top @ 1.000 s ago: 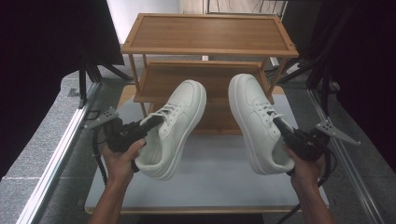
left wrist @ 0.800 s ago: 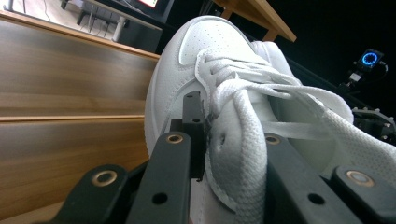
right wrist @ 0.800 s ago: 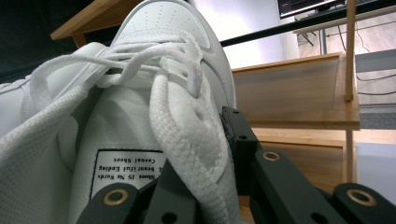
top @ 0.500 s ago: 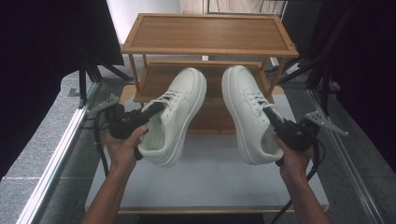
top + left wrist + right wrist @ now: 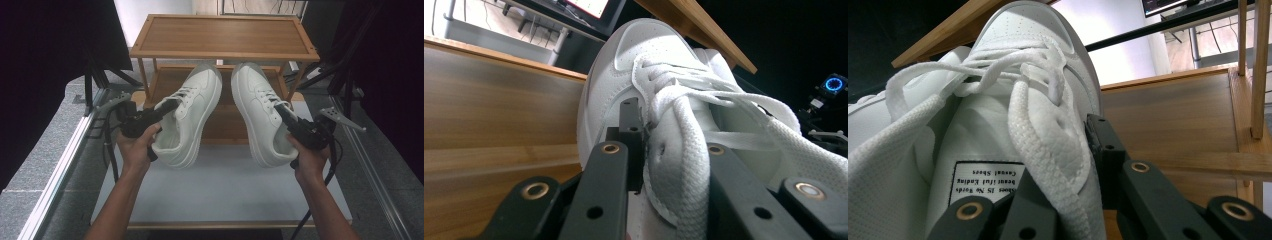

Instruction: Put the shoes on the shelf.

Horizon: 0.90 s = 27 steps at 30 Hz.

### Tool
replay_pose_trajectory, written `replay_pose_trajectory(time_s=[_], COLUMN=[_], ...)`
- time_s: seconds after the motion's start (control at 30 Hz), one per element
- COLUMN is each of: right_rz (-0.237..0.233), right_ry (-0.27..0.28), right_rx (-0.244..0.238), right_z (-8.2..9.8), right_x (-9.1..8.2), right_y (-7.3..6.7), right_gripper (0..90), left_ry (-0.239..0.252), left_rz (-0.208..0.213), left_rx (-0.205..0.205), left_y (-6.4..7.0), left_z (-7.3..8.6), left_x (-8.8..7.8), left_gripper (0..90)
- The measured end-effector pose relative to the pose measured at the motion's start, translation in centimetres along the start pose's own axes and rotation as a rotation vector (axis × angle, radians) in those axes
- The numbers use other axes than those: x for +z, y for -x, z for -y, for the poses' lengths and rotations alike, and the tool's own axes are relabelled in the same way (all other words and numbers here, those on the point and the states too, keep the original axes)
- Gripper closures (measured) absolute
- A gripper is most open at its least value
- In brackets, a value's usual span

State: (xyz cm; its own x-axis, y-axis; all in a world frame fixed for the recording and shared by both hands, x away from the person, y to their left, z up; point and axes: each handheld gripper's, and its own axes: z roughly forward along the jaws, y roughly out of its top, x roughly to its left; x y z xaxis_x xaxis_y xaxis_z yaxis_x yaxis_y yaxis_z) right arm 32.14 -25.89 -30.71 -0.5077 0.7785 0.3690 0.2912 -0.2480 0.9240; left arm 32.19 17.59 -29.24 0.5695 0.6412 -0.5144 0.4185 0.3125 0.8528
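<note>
Two white lace-up sneakers hang in the air in front of a two-shelf wooden rack. My left gripper is shut on the side wall of the left sneaker beside its laces. My right gripper is shut on the right sneaker the same way. Both toes point away from me and reach over the lower shelf, under the top board. In the left gripper view the jaws pinch the collar of the left sneaker. In the right gripper view the jaws clamp the wall of the right sneaker next to its tongue label.
A white board covers the table below the shoes. Metal rails run along both sides, with dark curtains and stand legs behind them. The rack's thin posts stand close at the right.
Both hands have carried the sneakers up and forward toward the rack. The toes now sit over the lower shelf and the two shoes are closer together.
</note>
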Motion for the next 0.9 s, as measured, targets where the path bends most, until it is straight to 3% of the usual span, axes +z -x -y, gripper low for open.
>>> replay_pose_trajectory(time_s=[0.3, 0.63, 0.8, 0.9], right_rz=[0.012, 0.036, 0.035, 0.044], right_ry=[-0.005, -0.024, -0.013, -0.024], right_rx=[0.011, 0.012, 0.049, 0.046], right_z=[-0.9, -2.4, -2.6, -2.5], right_x=[0.7, 2.1, 2.6, 3.0], right_y=[0.0, 0.3, 0.6, 0.5], right_gripper=[82.2, 81.5, 81.5, 81.5], left_ry=[0.014, 0.009, 0.025, 0.025], left_rz=[-0.029, -0.045, -0.07, -0.079], left_rx=[-0.003, 0.022, 0.015, 0.01], left_y=[0.2, 0.9, 1.0, 1.0], left_z=[-0.5, -1.2, -0.9, -1.0], left_x=[1.1, 3.2, 4.1, 4.5], left_gripper=[81.1, 81.1, 81.0, 81.1])
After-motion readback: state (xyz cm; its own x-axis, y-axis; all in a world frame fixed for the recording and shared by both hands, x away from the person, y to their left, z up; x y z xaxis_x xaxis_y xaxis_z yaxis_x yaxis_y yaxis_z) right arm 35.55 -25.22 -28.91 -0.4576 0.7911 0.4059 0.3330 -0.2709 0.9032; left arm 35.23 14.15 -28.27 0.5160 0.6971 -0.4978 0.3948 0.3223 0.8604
